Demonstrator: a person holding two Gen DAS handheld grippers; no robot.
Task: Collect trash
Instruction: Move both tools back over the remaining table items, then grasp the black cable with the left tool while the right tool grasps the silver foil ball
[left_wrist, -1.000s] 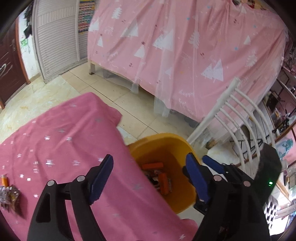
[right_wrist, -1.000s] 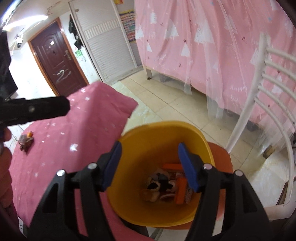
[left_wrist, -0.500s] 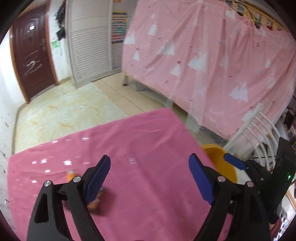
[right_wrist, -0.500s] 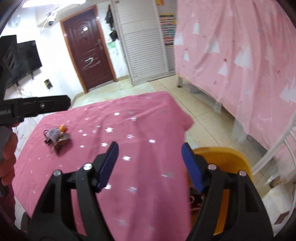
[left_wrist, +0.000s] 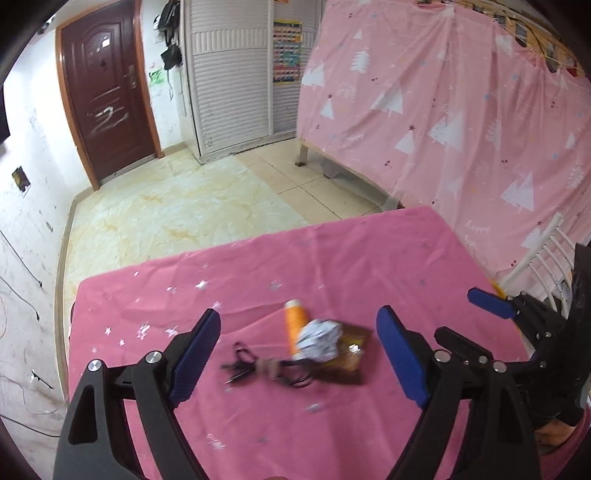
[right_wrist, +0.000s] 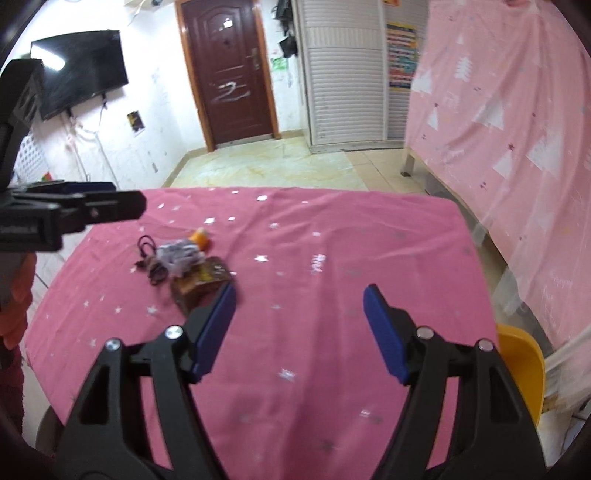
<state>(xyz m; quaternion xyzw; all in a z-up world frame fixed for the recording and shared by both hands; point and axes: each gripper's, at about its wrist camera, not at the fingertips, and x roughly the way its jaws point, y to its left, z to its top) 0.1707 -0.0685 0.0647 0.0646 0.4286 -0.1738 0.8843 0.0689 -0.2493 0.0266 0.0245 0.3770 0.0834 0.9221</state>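
Both hand-held grippers are swinging from the yellow bin (right_wrist: 524, 365) toward the trash pile (left_wrist: 314, 347) at table (left_wrist: 332, 266) center: left hand-held gripper (left_wrist: 295, 354) is gaping empty; right hand-held gripper (right_wrist: 299, 328), at its 3 o'clock, is opening, empty.

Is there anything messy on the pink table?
Yes. A small heap of trash sits on the pink tablecloth: a crumpled paper ball, an orange tube, a brown wrapper and a tangled black cord. It should go in the yellow bin at the table's edge.

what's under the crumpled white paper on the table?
The crumpled white paper lies partly over the orange tube and the brown wrapper, beside a black cord, all on the pink tablecloth. Whatever sits directly beneath the paper is covered.
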